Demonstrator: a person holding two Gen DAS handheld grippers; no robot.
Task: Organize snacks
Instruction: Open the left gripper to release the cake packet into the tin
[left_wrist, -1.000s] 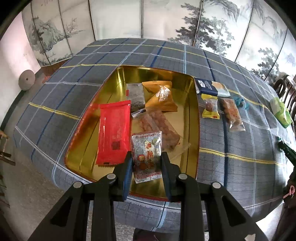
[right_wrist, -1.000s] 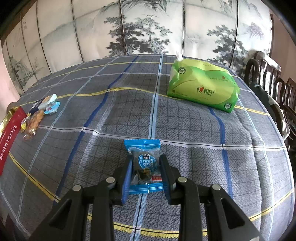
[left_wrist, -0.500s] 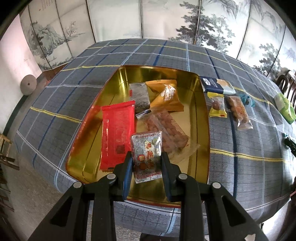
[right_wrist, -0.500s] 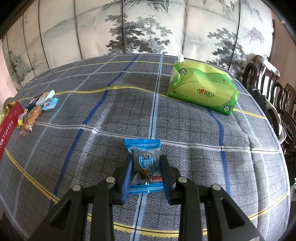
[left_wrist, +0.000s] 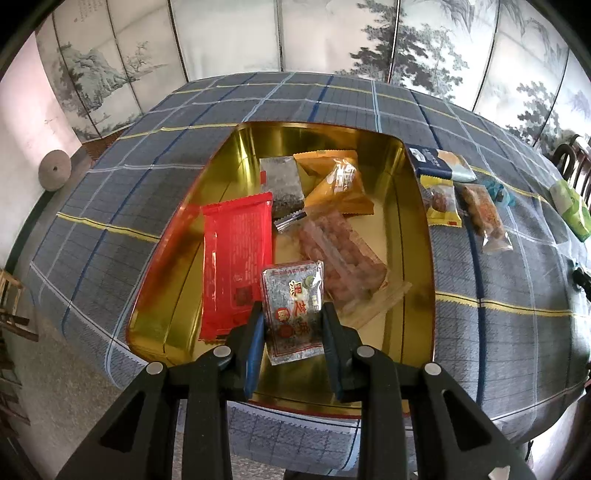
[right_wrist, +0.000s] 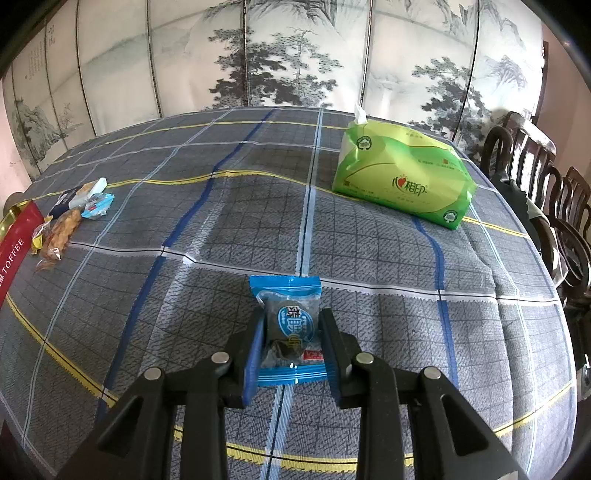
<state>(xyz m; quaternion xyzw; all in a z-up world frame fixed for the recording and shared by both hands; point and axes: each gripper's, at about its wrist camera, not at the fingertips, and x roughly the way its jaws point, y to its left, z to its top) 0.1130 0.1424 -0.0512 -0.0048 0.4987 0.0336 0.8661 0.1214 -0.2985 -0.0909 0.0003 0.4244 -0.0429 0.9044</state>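
A big round counter (right_wrist: 369, 251) wears a grey checked cloth. Its far edge curves away, and its near edge is cut off by the black arms of the tools.

On it sits a gold tin tray (left_wrist: 417, 236). In the right wrist view only a thin bit of the tray shows at the left edge, with a red side that reads TOFFEE.

A green tissue pack (right_wrist: 402, 177) lies far back on the right.

In the tray lie a long red packet (left_wrist: 236, 258), a clear bag of pinkish sweets (left_wrist: 340, 251), an orange packet (left_wrist: 340, 184) and a dark grey packet (left_wrist: 282, 184). They lie partly on top of each other, so some edges are hidden.

Just beside the tray, on the cloth, is a small group of loose snacks (left_wrist: 458, 199). Their words are too small to read.

The left hand-held gripper (left_wrist: 293, 325) is closed on a silver snack pack (left_wrist: 293, 310), holding it over the tray's near end.

The right hand-held gripper (right_wrist: 291, 332) is closed on a blue snack pack (right_wrist: 290, 325), low over the cloth. Whether the pack touches the cloth is hard to tell.
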